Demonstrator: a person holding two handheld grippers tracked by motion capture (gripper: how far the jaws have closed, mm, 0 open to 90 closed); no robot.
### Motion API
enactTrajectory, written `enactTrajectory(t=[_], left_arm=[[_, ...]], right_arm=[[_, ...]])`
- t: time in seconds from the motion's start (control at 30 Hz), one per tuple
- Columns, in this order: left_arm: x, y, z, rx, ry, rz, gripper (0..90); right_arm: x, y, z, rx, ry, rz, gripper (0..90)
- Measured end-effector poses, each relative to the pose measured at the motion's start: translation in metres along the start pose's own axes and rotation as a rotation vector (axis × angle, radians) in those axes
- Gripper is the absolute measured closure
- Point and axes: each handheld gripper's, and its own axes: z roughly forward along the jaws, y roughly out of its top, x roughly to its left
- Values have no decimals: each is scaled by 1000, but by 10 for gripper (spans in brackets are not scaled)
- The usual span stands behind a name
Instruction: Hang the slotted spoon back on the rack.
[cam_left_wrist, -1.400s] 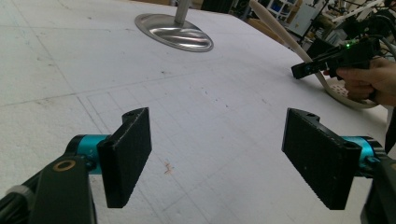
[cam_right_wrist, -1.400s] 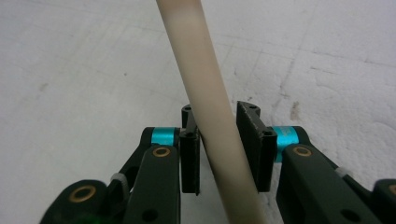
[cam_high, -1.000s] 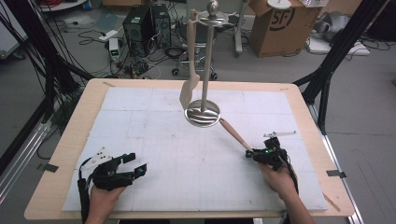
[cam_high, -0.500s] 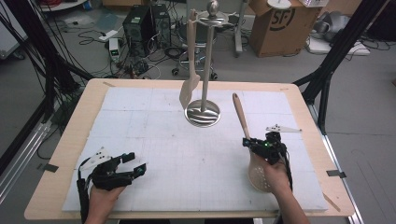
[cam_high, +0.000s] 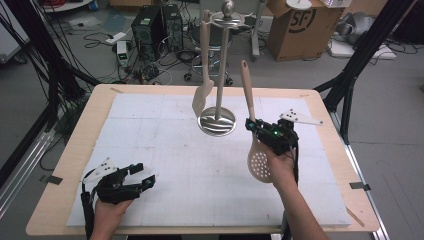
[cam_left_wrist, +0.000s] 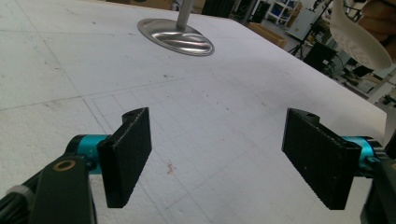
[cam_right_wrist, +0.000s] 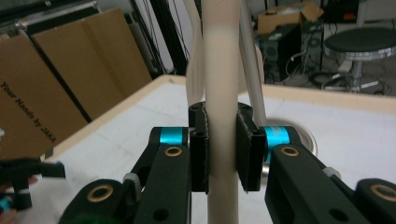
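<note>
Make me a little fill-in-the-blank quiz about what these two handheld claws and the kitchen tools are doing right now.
1. The right gripper clamps its fingers on the handle of a ____ spoon.
2. The left gripper has its fingers ____, with nothing between them.
3. A spatula ____ from the metal stand.
4. The spoon's handle points ____.

Missing words: slotted; open; hangs; up
</note>
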Motion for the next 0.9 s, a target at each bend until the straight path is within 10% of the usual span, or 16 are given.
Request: enactTrajectory(t=[0.9], left_arm=[[3,-1,-6,-6,13,-10,247]], right_arm=[[5,72,6,-123,46,-7,780]])
